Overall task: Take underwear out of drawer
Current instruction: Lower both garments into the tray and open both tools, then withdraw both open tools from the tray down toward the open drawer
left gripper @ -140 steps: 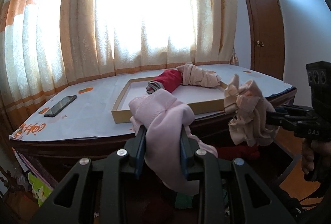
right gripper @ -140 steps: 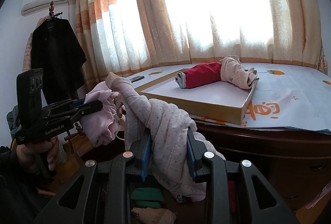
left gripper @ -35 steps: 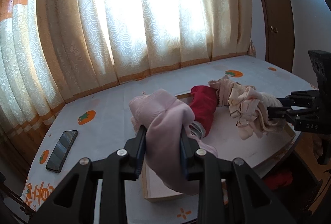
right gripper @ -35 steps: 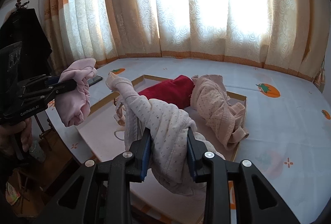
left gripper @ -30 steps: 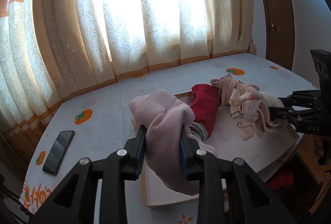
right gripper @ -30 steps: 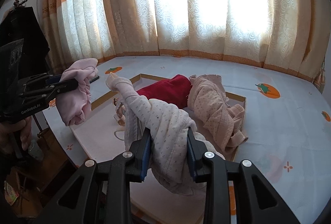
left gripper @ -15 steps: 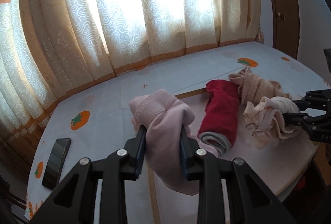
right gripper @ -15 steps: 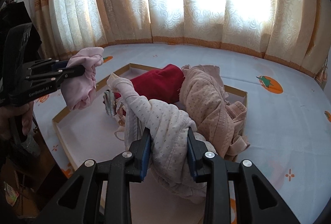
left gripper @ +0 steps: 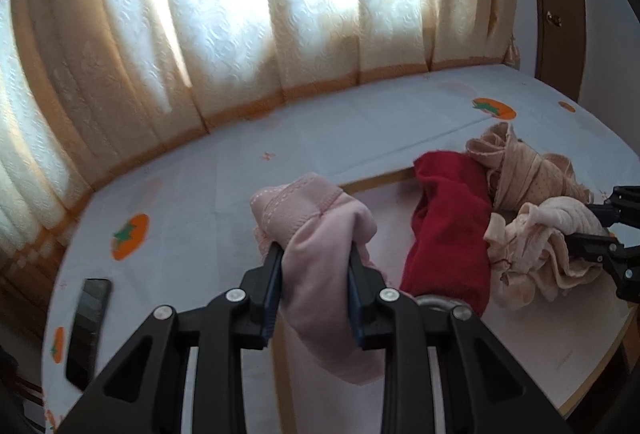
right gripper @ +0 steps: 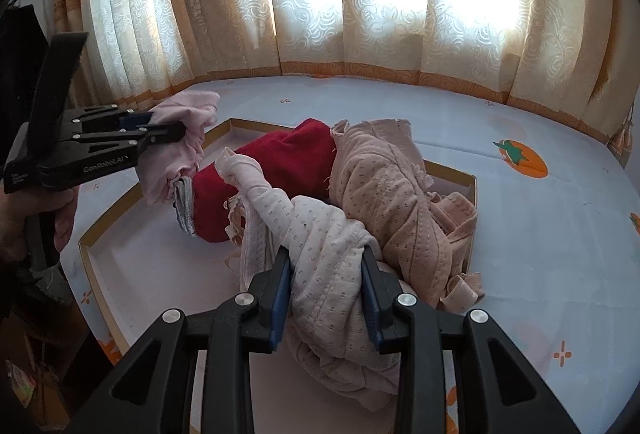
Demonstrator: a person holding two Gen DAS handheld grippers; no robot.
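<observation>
Pink cotton underwear [left gripper: 320,230] sat pinched in your left gripper [left gripper: 314,266], its jaws closed narrowly on the fabric, held over the near-left part of the shallow tray [right gripper: 452,171]. Your right gripper [right gripper: 326,280] had its jaws clamped on pale dotted underwear [right gripper: 320,234], hanging over the tray's near-right part. Inside the tray lay a red garment [right gripper: 276,161] with a beige dotted garment [right gripper: 384,177] touching its right side. The tray rested on the bench's white cloth [right gripper: 540,234]; a phone [left gripper: 88,326] lay well left of the tray.
</observation>
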